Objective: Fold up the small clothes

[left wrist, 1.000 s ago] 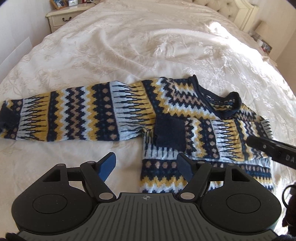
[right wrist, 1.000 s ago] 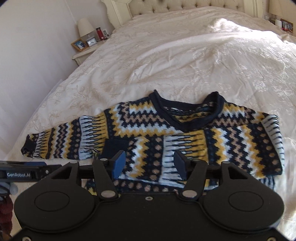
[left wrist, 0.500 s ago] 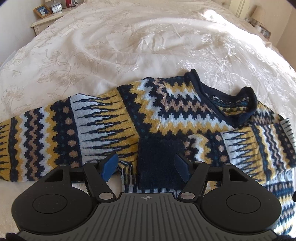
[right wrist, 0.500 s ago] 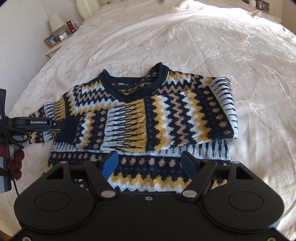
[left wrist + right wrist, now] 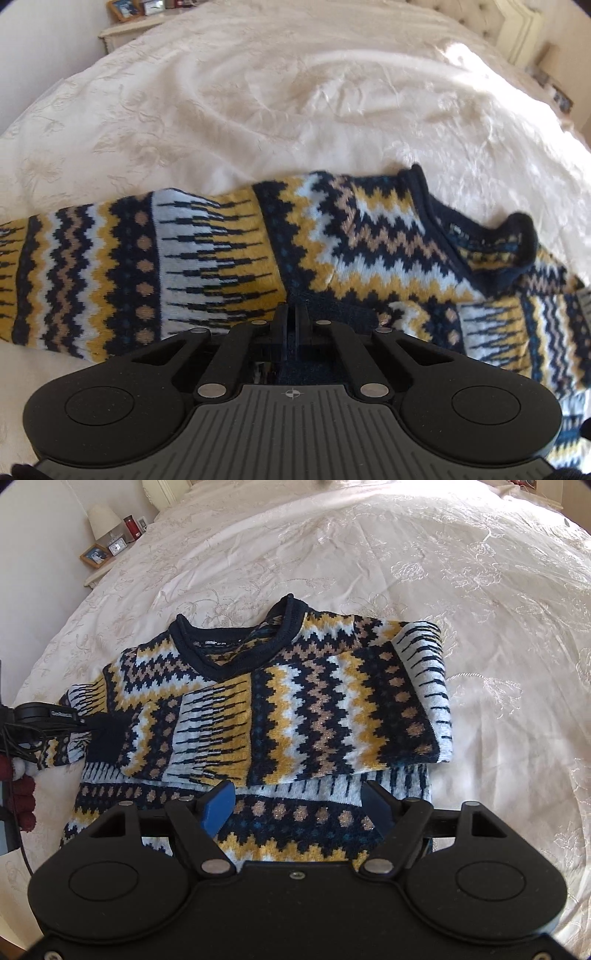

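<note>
A bed (image 5: 424, 572) with a cream embroidered cover fills both views; a nightstand (image 5: 98, 574) stands beside it at the far left, carrying a lamp (image 5: 102, 521), a framed photo (image 5: 95, 555) and a small clock (image 5: 117, 547). In the left wrist view the nightstand is cut off at the top edge and its contents are blurred.

The sweater (image 5: 280, 705), knitted in navy, yellow, white and tan zigzag bands, lies flat on the bed with its neckline toward the headboard. One sleeve (image 5: 314, 716) is folded across the chest, its navy cuff (image 5: 105, 738) ending at the left side of the body. The other sleeve (image 5: 122, 273) extends sideways on the bed; its end is cut off by the left edge of the left wrist view.

The left tongs (image 5: 292, 321) are closed tight on the navy cuff; only a narrow slit shows between the fingers. In the right wrist view, they appear at the left edge as a dark bar meeting the cuff.

The right tongs (image 5: 299, 805) are spread wide and grip nothing. They hover above the hem band of the sweater; whether the blue fingertips (image 5: 218, 805) touch the knit cannot be determined. The lower hem is hidden behind the tongs body.
</note>
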